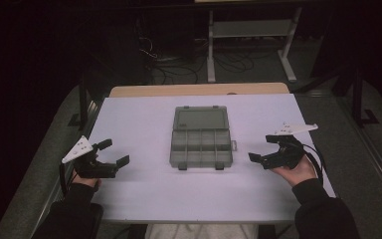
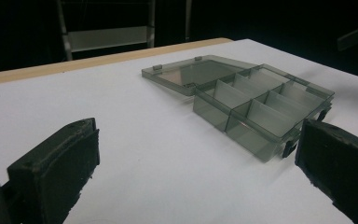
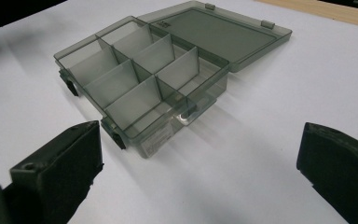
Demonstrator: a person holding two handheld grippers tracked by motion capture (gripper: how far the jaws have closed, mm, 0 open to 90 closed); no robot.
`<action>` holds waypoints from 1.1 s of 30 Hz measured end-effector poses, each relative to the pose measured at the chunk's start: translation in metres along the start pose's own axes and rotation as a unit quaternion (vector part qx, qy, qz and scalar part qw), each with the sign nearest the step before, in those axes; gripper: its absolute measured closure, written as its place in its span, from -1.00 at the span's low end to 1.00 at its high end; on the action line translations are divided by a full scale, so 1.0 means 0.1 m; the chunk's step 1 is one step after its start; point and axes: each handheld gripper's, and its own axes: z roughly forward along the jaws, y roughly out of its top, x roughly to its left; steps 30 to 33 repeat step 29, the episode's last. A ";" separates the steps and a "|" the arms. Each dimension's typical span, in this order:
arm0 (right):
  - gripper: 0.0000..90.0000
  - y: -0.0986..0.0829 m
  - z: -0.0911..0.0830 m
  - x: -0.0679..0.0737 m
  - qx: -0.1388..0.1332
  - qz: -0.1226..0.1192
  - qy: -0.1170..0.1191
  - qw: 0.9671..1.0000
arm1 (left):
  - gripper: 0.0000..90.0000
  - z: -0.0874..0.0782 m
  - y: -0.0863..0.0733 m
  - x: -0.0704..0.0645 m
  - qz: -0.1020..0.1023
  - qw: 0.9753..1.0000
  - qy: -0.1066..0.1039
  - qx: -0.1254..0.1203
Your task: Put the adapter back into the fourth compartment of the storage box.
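A smoky translucent organiser box [image 1: 201, 148] lies in the middle of the white table [image 1: 144, 194], its lid [image 1: 200, 119] folded flat toward the far side. Its several compartments look empty [image 2: 261, 105] [image 3: 142, 77]. My left gripper [image 1: 114, 152] is open, resting to the left of the box and apart from it; its jaws [image 2: 196, 172] frame bare table with the box ahead at the right. My right gripper [image 1: 262, 148] is open on the box's right side, not touching it; its jaws [image 3: 198, 172] hold nothing.
Two dark latch clips [image 1: 182, 167] stick out at the box's near edge. A wooden table edge [image 1: 199, 89] runs behind the white surface. Beyond it stand a metal frame [image 1: 251, 30] and floor cables [image 1: 179, 64]. The room is dark.
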 end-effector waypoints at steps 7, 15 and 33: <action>-1.00 -0.11 -0.07 0.03 -0.013 -0.001 -0.009 1.000 | -1.00 0.00 0.00 0.00 0.000 1.000 0.001 -0.001; -1.00 -0.26 -0.15 0.05 -0.031 0.010 -0.012 0.999 | -1.00 0.00 0.00 0.00 0.000 1.000 0.000 -0.002; -1.00 -0.37 -0.17 0.05 -0.032 0.010 -0.022 0.999 | -1.00 0.00 0.01 0.00 0.001 1.000 -0.002 -0.004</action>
